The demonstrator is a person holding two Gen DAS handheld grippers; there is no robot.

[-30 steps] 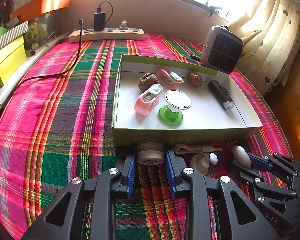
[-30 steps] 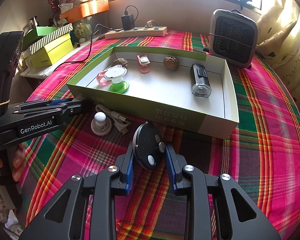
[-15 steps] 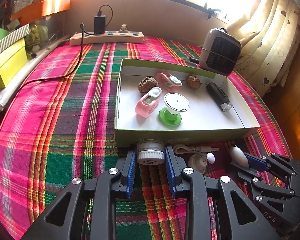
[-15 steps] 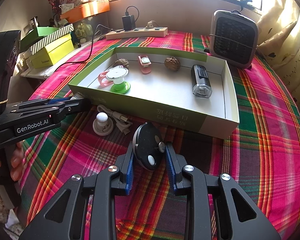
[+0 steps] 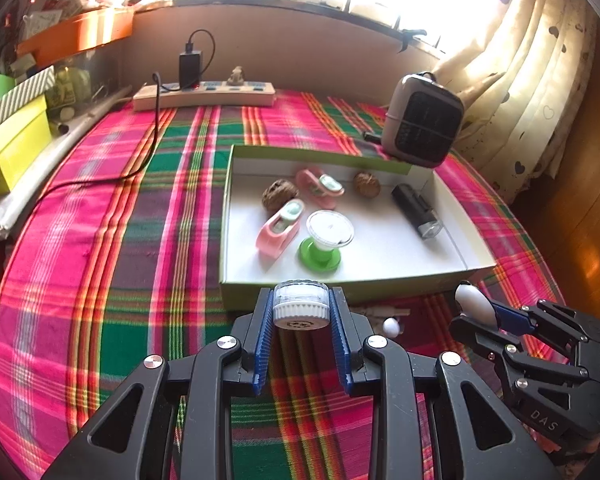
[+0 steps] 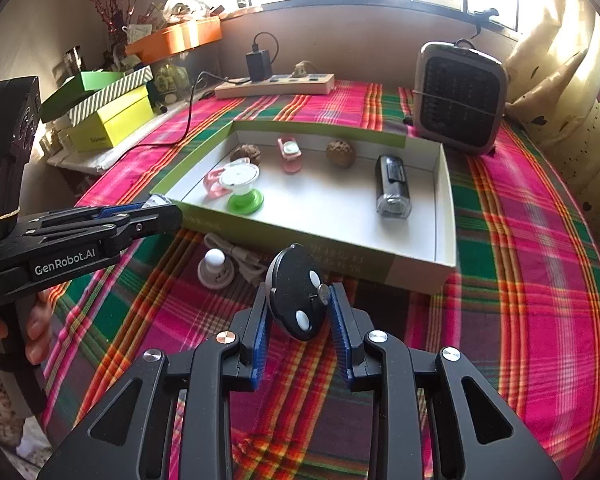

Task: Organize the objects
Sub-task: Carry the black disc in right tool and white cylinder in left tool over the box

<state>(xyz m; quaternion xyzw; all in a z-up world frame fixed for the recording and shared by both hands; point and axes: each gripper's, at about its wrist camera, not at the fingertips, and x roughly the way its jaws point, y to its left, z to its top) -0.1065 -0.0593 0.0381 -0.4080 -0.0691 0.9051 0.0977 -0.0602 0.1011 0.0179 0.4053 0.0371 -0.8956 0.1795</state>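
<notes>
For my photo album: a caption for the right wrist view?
Right tongs grip a black oval gadget before the green tray.

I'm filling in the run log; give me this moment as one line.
left gripper: shut on small round clear-and-white cap | right gripper: shut on black oval device | both near green-edged white tray

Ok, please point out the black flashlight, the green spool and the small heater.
black flashlight (image 6: 392, 184), right wrist view, on the middle of its body.
green spool (image 6: 245, 200), right wrist view, on its green base.
small heater (image 5: 426, 128), left wrist view, on its dark front grille.
</notes>
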